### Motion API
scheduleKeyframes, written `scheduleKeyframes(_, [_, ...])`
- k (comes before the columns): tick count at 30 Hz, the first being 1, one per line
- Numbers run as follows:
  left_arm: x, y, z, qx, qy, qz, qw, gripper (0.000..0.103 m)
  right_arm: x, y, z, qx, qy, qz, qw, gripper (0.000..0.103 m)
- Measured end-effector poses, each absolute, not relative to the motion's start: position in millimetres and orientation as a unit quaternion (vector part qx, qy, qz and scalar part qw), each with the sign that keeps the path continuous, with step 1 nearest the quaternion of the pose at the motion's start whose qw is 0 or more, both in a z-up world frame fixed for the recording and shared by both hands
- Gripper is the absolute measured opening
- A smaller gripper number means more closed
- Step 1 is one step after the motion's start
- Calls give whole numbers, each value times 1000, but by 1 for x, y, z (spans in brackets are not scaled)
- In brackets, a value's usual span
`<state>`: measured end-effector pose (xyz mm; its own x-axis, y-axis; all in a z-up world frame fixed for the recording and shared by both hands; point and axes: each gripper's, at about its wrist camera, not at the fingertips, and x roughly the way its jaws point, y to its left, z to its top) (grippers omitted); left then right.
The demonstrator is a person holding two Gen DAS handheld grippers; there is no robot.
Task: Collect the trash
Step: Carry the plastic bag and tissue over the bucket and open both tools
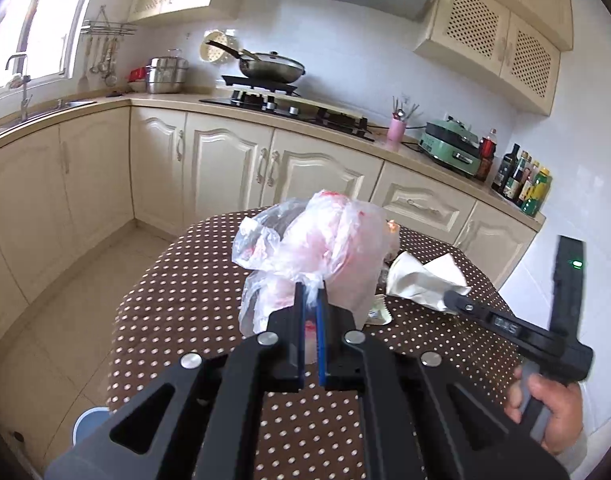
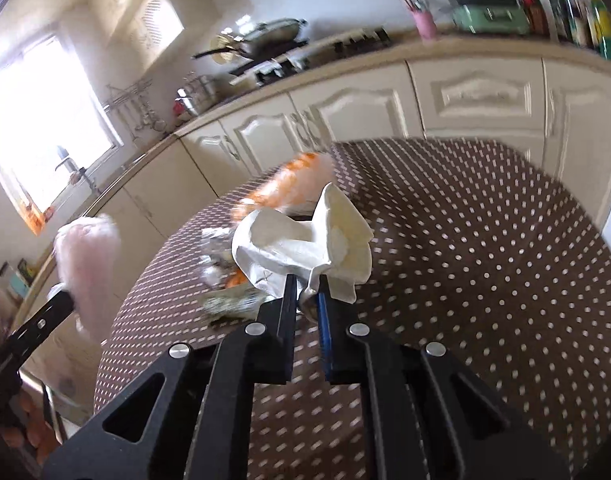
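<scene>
My left gripper (image 1: 310, 294) is shut on a crumpled clear plastic bag with red print (image 1: 313, 244), holding it above the brown polka-dot table (image 1: 177, 304). It also shows, blurred, in the right wrist view (image 2: 87, 256). My right gripper (image 2: 305, 286) is shut on a crumpled white and silver wrapper (image 2: 305, 240), lifted over the table (image 2: 465, 260); the wrapper shows in the left wrist view too (image 1: 421, 280), right of the bag. More trash lies on the table: an orange and white wrapper (image 2: 285, 188) and small flat packets (image 2: 229, 304).
Cream kitchen cabinets (image 1: 225, 168) run behind the table, with a stove and pan (image 1: 271, 66), a pink utensil cup (image 1: 397, 128), a green appliance (image 1: 451, 146) and bottles (image 1: 521, 184). A blue-rimmed bin (image 1: 87, 420) stands on the floor left of the table.
</scene>
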<state>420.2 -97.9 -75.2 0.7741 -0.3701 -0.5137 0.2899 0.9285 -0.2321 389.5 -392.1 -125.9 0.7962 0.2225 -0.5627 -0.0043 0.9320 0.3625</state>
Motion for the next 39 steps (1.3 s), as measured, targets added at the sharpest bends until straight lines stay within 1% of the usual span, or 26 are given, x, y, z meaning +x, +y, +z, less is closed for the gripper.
scheduleKeyframes(6, [398, -63, -71, -91, 278, -157, 943, 4, 357, -346, -93, 149, 272, 101, 945, 9])
scheduleKeyframes(9, [381, -33, -70, -103, 268, -139, 948, 4, 346, -313, -79, 139, 257, 137, 946, 9])
scheduleKeyframes(14, [354, 27, -78, -124, 265, -90, 952, 4, 333, -239, -70, 109, 254, 208, 938, 9])
scheduleKeyframes(16, [343, 55, -85, -130, 269, -65, 952, 4, 331, -201, -74, 95, 264, 240, 929, 9])
scheduleKeyframes(19, [327, 100, -100, -133, 282, -22, 950, 4, 331, -155, -89, 83, 284, 277, 914, 9])
scheduleKeyframes(24, [308, 167, -133, -147, 311, 34, 938, 4, 332, -63, -129, 52, 333, 330, 882, 9])
scheduleKeyframes(30, [299, 232, -196, -186, 362, 84, 910, 4, 337, 13, -181, -4, 380, 342, 859, 9])
scheduleKeyframes(34, [306, 255, -238, -206, 397, 94, 890, 4, 342, 41, -221, -43, 407, 327, 852, 9])
scheduleKeyframes(39, [322, 269, -293, -217, 451, 95, 861, 4, 355, 58, -270, -64, 452, 308, 835, 9])
